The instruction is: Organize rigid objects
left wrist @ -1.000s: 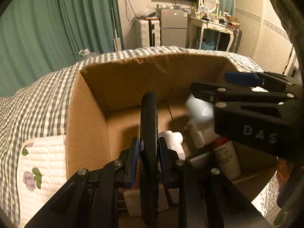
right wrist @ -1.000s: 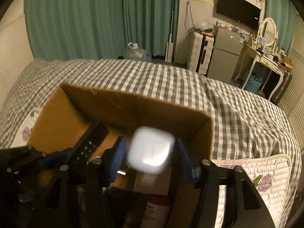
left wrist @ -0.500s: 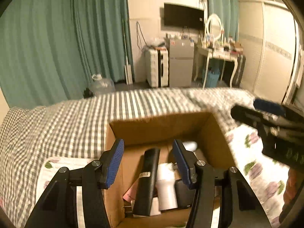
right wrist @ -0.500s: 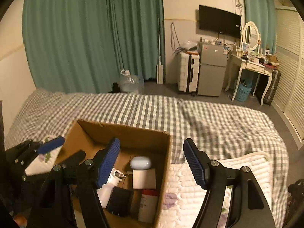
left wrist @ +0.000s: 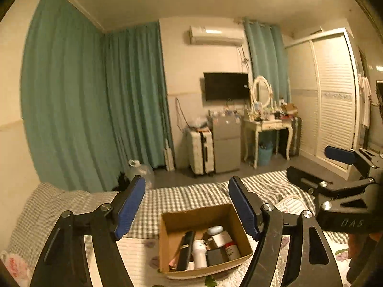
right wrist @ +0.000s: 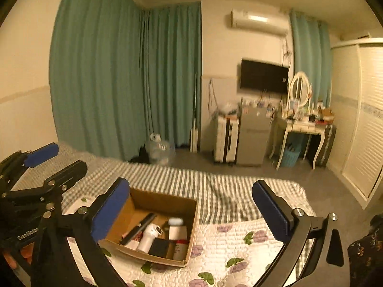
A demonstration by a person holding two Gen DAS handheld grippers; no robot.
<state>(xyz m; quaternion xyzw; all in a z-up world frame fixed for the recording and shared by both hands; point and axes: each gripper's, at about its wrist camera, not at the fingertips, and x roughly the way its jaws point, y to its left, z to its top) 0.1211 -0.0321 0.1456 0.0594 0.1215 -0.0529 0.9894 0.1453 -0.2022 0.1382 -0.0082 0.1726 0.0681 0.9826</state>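
**Both of my grippers up and clear of the box**

Since a second ago I have pulled both tools up and back: then my left gripper [left wrist: 186, 205] was clamped on the black remote [left wrist: 185, 250] down inside the cardboard box [left wrist: 167, 241], and my right gripper [right wrist: 191, 210] was squeezing the small white case [right wrist: 175, 221]. Half a second ago both sets of jaws were already spread over the box; now the box looks smaller and lower in both views, and much more of the room shows.

My left jaws stand wide apart with nothing between them. My right jaws stand wide apart as well, holding nothing. Each tool shows at the edge of the other's view, the right one at the right of the left wrist view, the left one at the left of the right wrist view.

The remote lies lengthwise in the left part of the box. Just beside it lies a white bottle [left wrist: 199, 253], then a black block [left wrist: 215, 257] and a white container with a red band [left wrist: 231, 247]. The white case sits toward the far side of the box, above the red-banded container. The box rests on a floral quilt [right wrist: 239, 246] spread over the checked bedcover [right wrist: 215, 186]. Beyond the bed hang green curtains [left wrist: 95, 110].
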